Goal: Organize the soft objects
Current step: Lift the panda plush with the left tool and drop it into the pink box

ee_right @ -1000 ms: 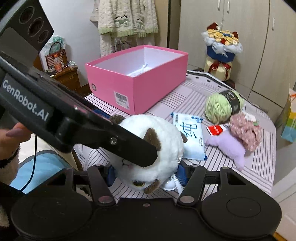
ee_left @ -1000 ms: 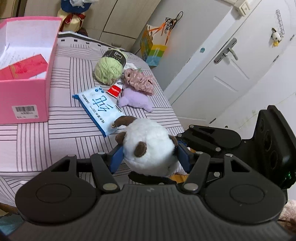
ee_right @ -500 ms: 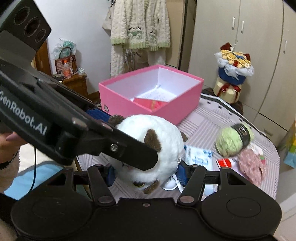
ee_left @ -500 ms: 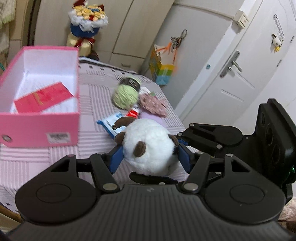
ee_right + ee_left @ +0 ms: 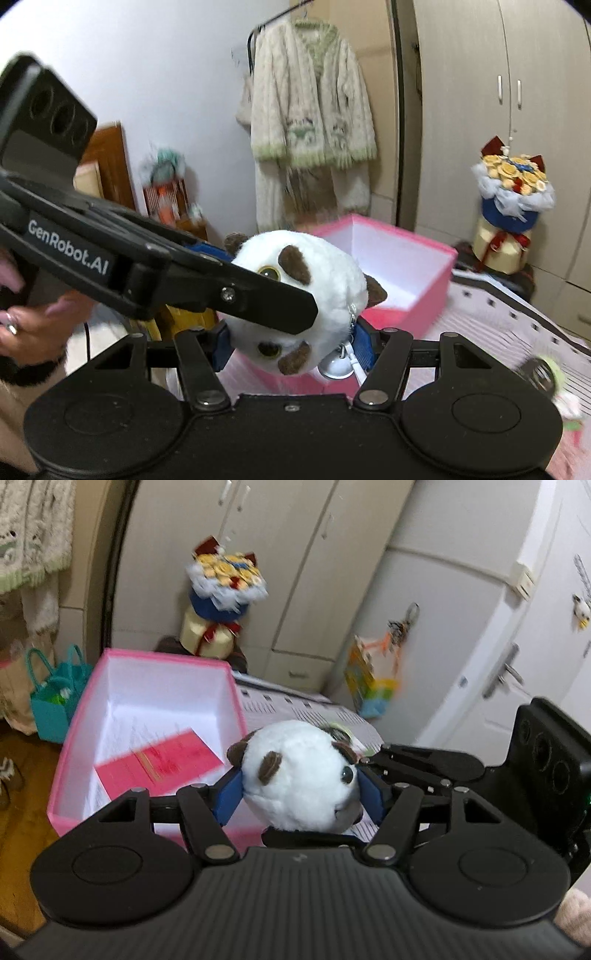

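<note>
Both grippers are shut on one white plush toy with brown patches (image 5: 299, 775), held in the air near the pink box (image 5: 74, 738). My left gripper (image 5: 301, 794) squeezes it from both sides. My right gripper (image 5: 293, 338) squeezes the same toy (image 5: 314, 280), crossing the left one. The box is open, with a red card (image 5: 162, 760) on its white floor. It also shows behind the toy in the right wrist view (image 5: 424, 273).
The striped tablecloth (image 5: 498, 325) lies right of the box, with a green yarn ball (image 5: 546, 373) on it. A flower bouquet (image 5: 221, 602) stands behind the table. A teal bag (image 5: 55, 698) sits on the floor at left. A white door (image 5: 509, 672) is at right.
Both grippers have lifted the plush toy and carried it left toward the pink box. The other soft objects on the cloth have dropped out of the left view.
</note>
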`<state>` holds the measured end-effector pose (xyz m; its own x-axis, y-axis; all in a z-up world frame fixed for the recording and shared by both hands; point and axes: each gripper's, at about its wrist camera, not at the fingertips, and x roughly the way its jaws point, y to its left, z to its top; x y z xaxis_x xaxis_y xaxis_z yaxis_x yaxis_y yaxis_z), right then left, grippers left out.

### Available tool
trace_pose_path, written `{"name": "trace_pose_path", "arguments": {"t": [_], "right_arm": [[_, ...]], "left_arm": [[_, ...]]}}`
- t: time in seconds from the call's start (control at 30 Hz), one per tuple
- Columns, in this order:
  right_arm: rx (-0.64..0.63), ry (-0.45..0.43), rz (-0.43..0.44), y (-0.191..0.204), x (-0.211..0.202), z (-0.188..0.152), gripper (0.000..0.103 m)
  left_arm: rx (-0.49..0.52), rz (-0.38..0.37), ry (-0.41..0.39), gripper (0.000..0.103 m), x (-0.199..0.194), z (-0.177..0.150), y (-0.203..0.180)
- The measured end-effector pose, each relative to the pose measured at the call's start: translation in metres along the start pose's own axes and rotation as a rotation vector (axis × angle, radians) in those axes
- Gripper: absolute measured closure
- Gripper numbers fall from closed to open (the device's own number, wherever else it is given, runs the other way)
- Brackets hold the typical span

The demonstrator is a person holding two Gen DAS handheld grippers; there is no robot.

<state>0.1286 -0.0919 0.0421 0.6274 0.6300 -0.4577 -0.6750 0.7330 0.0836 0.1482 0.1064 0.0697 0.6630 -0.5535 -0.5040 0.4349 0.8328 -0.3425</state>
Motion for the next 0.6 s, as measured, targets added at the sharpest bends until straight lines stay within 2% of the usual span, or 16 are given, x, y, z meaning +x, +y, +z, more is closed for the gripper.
{"name": "trace_pose_path", "arguments": {"t": [0.1, 0.23, 0.33, 0.47, 0.6], "right_arm": [[0.023, -0.004, 0.032, -0.017, 0.026, 0.011, 0.036], [0.011, 0.037, 0.054, -0.043, 0.07, 0.025, 0.036], [0.033, 0.03, 0.079, -0.061, 0.097, 0.032, 0.036], [-0.067, 0.094, 0.052, -0.066, 0.131, 0.034, 0.036], [-0.147, 0.188, 0.054, -0.079, 0.164, 0.044, 0.036]], "left_arm": [[-0.01, 0.033, 0.001, 0.039, 0.018, 0.018, 0.017], [-0.03, 0.086, 0.012, 0.038, 0.051, 0.036, 0.042], [-0.099, 0.104, -0.03, 0.038, 0.071, 0.039, 0.072], [-0.17, 0.111, -0.018, 0.038, 0.1, 0.04, 0.103], [-0.222, 0.138, 0.05, 0.039, 0.13, 0.047, 0.125]]}}
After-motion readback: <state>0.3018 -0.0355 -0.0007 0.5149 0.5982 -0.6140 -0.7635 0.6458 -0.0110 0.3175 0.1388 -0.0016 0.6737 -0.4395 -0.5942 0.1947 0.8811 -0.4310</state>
